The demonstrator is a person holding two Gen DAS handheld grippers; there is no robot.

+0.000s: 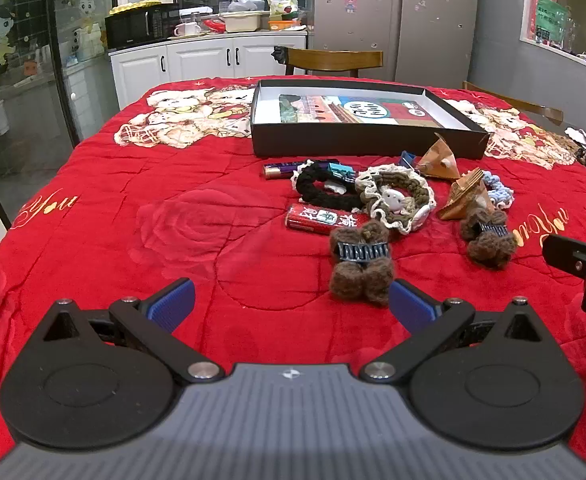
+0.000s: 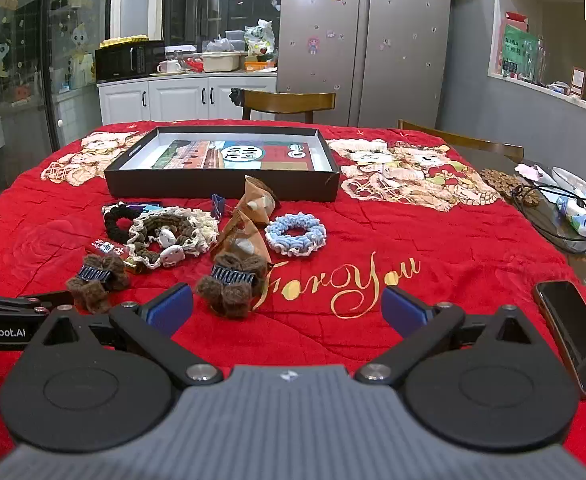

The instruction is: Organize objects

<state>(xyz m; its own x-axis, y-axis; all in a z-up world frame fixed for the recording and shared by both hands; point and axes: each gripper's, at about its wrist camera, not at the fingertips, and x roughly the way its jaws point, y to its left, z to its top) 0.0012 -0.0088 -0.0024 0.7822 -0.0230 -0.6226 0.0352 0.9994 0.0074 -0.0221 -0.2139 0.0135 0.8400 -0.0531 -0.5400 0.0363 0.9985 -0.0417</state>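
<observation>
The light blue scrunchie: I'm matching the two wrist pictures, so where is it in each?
Left wrist view: light blue scrunchie right of centre, half hidden behind a brown paper packet.
Right wrist view: light blue scrunchie at centre, fully visible.
Shared landmark: the open black box behind the pile.

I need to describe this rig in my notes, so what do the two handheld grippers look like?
Both match: the left gripper and right gripper have a ribbed grey body with a small logo, black round-based linkage arms with silver pivot screws, and ribbed blue finger pads. White lettering ending "enRobot.AI" marks the left gripper's side.
</observation>
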